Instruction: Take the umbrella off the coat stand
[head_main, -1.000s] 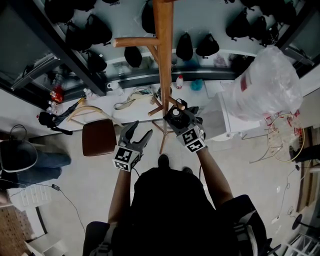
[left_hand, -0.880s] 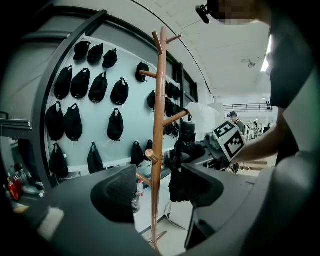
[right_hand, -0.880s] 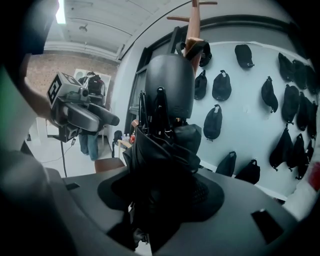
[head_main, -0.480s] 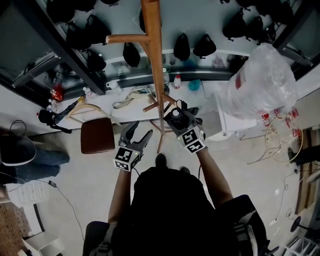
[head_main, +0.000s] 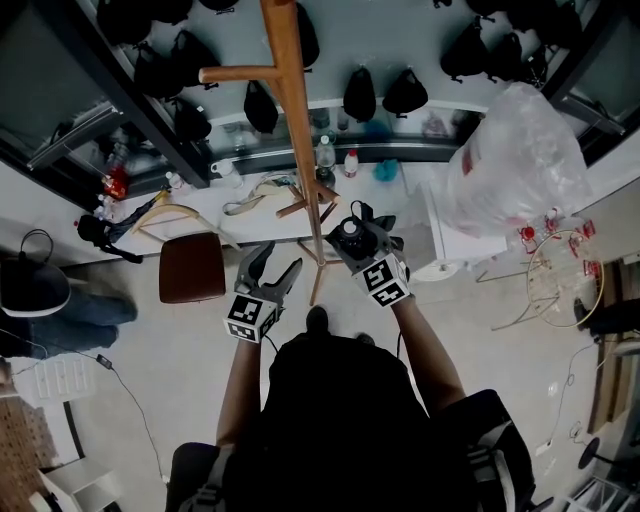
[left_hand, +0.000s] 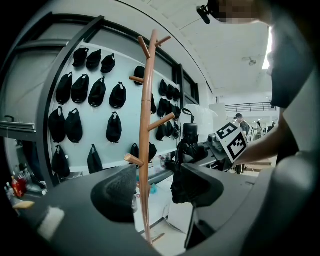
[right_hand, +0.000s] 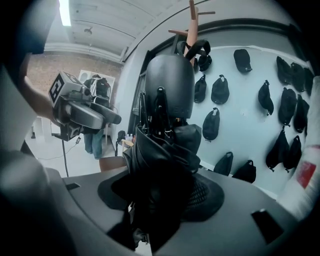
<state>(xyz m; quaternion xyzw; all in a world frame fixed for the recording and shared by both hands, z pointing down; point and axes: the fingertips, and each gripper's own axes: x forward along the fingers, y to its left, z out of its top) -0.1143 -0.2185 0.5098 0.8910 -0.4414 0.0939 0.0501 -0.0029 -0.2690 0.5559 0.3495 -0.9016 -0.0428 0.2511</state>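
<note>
The wooden coat stand (head_main: 290, 120) rises in front of me, its pegs bare in the left gripper view (left_hand: 145, 135). My right gripper (head_main: 356, 238) is shut on a folded black umbrella (right_hand: 167, 145), which stands upright between the jaws, free of the stand and just right of the pole. The left gripper view shows the umbrella (left_hand: 190, 136) from the side. My left gripper (head_main: 280, 260) hangs left of the pole with its jaws open and nothing between them (left_hand: 150, 187).
A brown stool (head_main: 190, 267) stands at the left by a white counter (head_main: 225, 205) with bottles. Black caps and bags hang on the far wall (left_hand: 95, 92). A clear plastic bag (head_main: 515, 160) and a wire basket (head_main: 565, 275) are at the right. A person's legs (head_main: 85, 315) show far left.
The stand's pole has slid left and farther off in the head view as both grippers drew back from it, the umbrella still in the right one.
</note>
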